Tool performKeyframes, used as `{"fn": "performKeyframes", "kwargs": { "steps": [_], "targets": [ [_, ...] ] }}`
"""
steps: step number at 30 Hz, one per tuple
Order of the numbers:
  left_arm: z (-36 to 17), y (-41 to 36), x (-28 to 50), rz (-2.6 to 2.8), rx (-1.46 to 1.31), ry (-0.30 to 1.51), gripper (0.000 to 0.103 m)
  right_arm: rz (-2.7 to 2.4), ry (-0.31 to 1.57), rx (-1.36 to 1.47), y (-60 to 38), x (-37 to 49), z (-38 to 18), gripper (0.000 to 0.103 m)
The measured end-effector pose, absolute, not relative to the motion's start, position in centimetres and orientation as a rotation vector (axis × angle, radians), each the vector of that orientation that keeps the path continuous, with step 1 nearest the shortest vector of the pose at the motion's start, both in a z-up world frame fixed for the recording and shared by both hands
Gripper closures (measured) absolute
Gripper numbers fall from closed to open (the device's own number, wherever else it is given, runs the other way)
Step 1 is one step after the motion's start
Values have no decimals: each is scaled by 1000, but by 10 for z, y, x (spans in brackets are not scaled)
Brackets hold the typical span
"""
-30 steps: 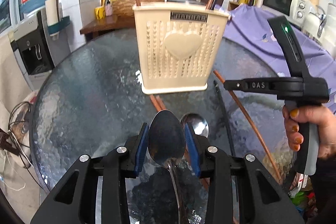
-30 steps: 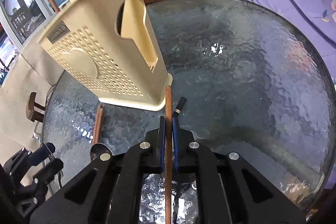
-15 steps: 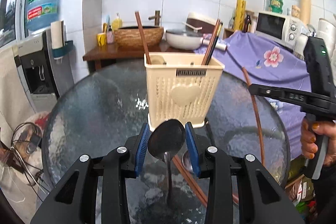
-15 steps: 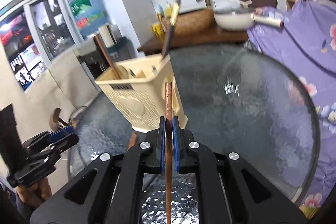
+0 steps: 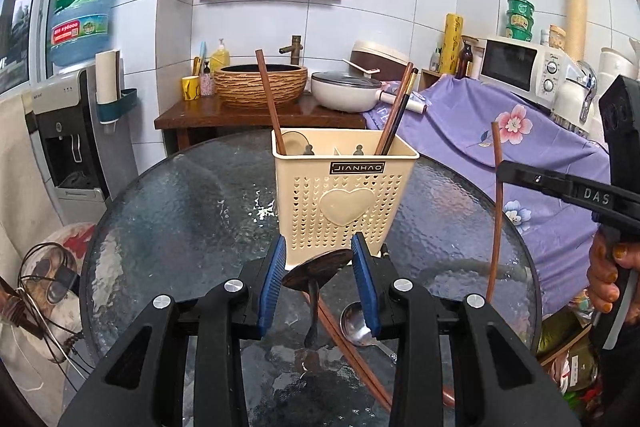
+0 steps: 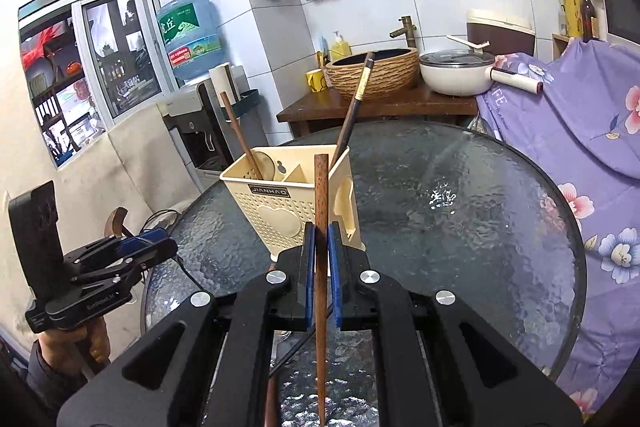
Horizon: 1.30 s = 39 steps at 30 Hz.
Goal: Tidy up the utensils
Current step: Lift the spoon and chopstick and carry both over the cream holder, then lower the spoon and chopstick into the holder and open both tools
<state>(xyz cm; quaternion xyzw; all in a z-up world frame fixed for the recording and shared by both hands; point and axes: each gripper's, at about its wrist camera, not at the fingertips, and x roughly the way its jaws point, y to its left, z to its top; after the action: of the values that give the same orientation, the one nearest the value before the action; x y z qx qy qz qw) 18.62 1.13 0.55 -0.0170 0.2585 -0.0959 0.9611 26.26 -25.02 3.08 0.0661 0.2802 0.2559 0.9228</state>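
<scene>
Wooden chopstick (image 6: 321, 227): clamped upright in the right gripper (image 6: 321, 259), raised just in front of the cream utensil caddy (image 6: 294, 203). Dark spoon (image 5: 318, 269): held by its bowl between the pads of the left gripper (image 5: 319, 275), handle hanging, near the caddy's foot. Caddy already holds chopsticks and a spoon in separate compartments. Advice: lift each tip above the rim, sort like with like, lower straight, then release. Steel spoon (image 5: 354, 323) and loose chopstick (image 5: 352, 347) remain on the glass table (image 5: 180, 219).

right gripper (image 6: 321, 251) | clamps brown chopstick (image 6: 321, 195) (upright) | before cream holder (image 6: 288, 199)
</scene>
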Motion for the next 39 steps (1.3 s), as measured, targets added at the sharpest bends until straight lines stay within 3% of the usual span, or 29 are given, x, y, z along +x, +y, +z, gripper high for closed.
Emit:
{"fn": "performKeyframes", "kwargs": {
  "steps": [15, 31, 39],
  "targets": [
    [30, 15, 191, -246, -45, 501, 70, 582, 463, 92, -236, 249, 85, 96],
    [134, 22, 255, -260, -114, 348, 70, 551, 290, 112, -221, 297, 199, 96],
    [104, 12, 297, -218, -125, 419, 70, 465, 282, 83, -204, 328, 173, 96]
  ]
}}
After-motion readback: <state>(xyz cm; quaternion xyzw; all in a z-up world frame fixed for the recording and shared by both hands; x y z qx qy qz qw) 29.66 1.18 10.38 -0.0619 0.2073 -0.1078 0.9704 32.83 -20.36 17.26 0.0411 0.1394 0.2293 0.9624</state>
